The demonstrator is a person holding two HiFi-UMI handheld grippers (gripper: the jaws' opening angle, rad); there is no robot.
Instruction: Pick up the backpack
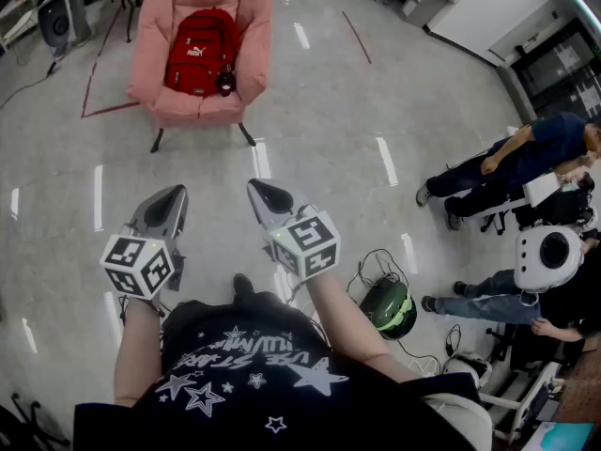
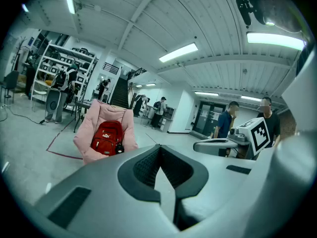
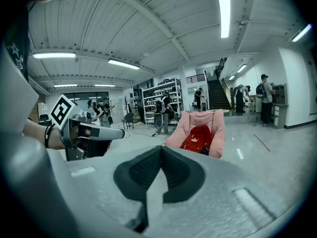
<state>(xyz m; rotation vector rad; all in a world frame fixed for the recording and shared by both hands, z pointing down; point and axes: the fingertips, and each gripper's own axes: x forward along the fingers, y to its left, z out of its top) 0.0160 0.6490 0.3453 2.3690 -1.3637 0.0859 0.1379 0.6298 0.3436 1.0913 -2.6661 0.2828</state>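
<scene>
A red backpack (image 1: pixel 201 52) leans upright in a pink armchair (image 1: pixel 160 26) some way ahead across the floor. The backpack (image 2: pixel 107 138) sits left of centre in the left gripper view and the backpack (image 3: pixel 197 138) right of centre in the right gripper view. My left gripper (image 1: pixel 175 194) and right gripper (image 1: pixel 257 190) are held side by side in front of my body, both pointing toward the chair and well short of it. Both have their jaws shut with nothing between them. The left gripper (image 2: pixel 159 148) and right gripper (image 3: pixel 160 148) tips meet in their own views.
Grey polished floor lies between me and the chair, with red tape lines (image 1: pixel 99 73) beside it. At the right, seated people (image 1: pixel 512 163), a white helmet-like device (image 1: pixel 547 256) and a green object (image 1: pixel 391 306) with cables on the floor. Shelving (image 2: pixel 54 73) stands at the back left.
</scene>
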